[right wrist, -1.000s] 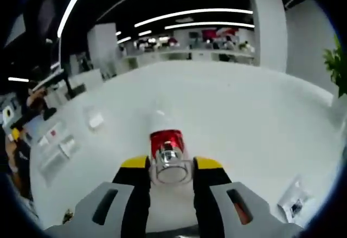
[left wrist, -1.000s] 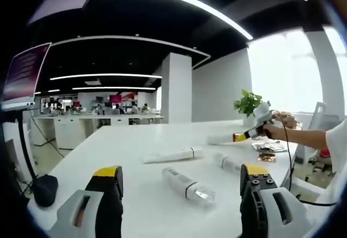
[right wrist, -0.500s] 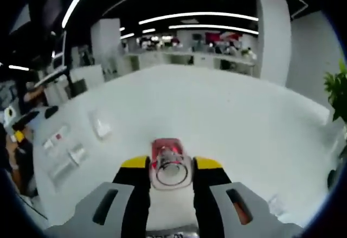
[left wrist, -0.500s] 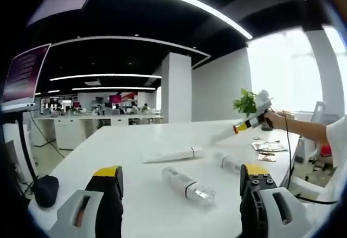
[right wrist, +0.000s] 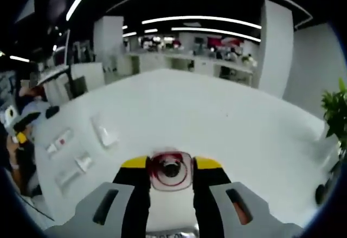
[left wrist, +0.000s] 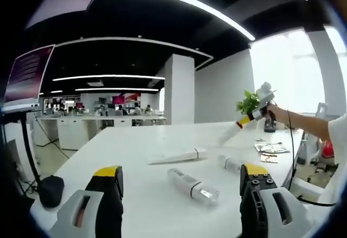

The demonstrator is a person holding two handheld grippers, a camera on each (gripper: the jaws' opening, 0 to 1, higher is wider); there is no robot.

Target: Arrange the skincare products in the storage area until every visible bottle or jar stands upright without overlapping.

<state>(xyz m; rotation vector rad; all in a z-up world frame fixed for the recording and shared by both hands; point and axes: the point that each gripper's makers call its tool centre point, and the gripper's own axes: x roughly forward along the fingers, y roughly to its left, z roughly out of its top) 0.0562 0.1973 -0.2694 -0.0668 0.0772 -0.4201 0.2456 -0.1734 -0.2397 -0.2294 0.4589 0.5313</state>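
Skincare bottle (right wrist: pixel 171 171), clear with a red band, sits pinched between the two yellow-tipped jaws of the right hand-held gripper (right wrist: pixel 171 168), its end facing the camera, so the view runs along its length; it is carried above the white counter (right wrist: pixel 217 119), not resting on it. The step in hand looks like standing this bottle upright. To do it well, the carrier needs to bring the bottle's base flat onto a bare patch of counter, well apart from the other products, before loosening the jaws; a tilted release would likely let it topple, since a tall narrow bottle tips easily. Which end is the base cannot be told from this angle.

The left hand-held gripper (left wrist: pixel 181 181) is spread wide and holds nothing, its jaws apart at the near edge of the counter (left wrist: pixel 124 194). Just beyond them a clear bottle (left wrist: pixel 193 185) lies on its side. Past it a small bottle (left wrist: pixel 230 163) also lies flat, and beside that, further left, a long white tube (left wrist: pixel 177 156) rests lengthwise. None of these stands upright, so much of the task remains. In the left gripper view the right hand-held gripper (left wrist: pixel 242 122) hangs high above the far right of the counter, held by a hand (left wrist: pixel 275 113), with a green plant (left wrist: pixel 249 102) behind it
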